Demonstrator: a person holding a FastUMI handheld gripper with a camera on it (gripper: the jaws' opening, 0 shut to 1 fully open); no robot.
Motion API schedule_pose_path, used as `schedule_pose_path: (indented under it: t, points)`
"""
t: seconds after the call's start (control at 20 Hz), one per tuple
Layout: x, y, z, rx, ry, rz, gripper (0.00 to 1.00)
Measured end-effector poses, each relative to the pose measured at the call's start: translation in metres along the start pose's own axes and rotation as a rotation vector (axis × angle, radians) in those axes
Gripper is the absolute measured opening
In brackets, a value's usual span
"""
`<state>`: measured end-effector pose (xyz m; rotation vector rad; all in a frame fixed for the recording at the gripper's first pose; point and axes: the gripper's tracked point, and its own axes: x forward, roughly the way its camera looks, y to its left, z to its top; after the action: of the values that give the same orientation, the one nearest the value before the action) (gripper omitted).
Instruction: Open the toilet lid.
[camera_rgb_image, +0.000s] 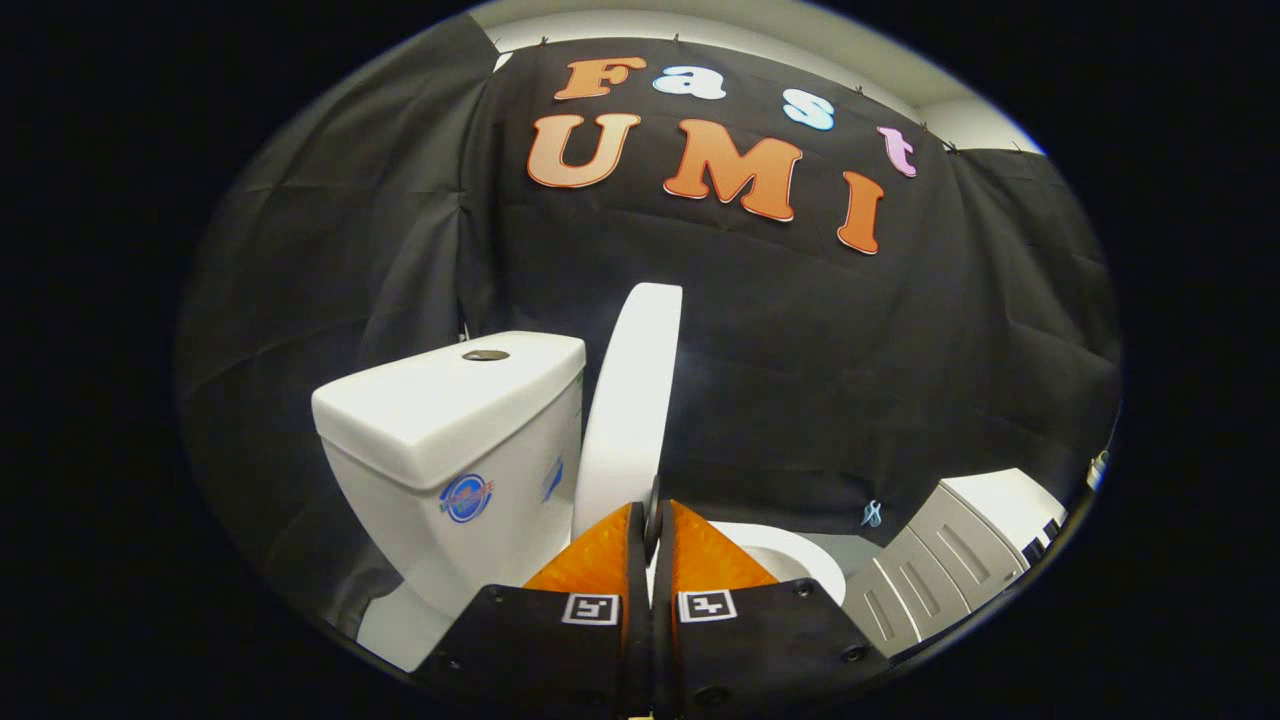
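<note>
- While you look left of your fingers, the white cistern (450, 420) stands with a flush button (486, 355) on top
- Your gripper (651, 520) has its orange fingers (596, 560) pressed together, pinching the toilet lid (632, 400) at its lower edge
- That lid stands upright, long axis vertical, just ahead
- Rightward lie the seat (790, 552) and a grey cabinet (940, 570)

From my position the toilet lid (632, 400) stands raised on edge just ahead of the tool (652, 520), whose two fingers (590, 565) lie close together with the lid's lower edge at their tips. The cistern (455, 440) sits immediately left of the lid, a flush button (486, 355) on its top, and the bowl rim (790, 555) lies right of the fingers. A cabinet (950, 560) stands further right, against the booth wall (850, 380) behind everything.
</note>
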<state>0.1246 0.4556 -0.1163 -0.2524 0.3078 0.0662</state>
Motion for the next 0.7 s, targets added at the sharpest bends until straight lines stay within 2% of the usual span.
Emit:
schedule_pose_path:
  t: [0.4, 0.7]
  points:
    - [-0.001, 0.047, 0.005, -0.07, -0.035, 0.052, 0.08]
    - [0.0, 0.062, 0.006, -0.106, -0.051, 0.046, 0.08]
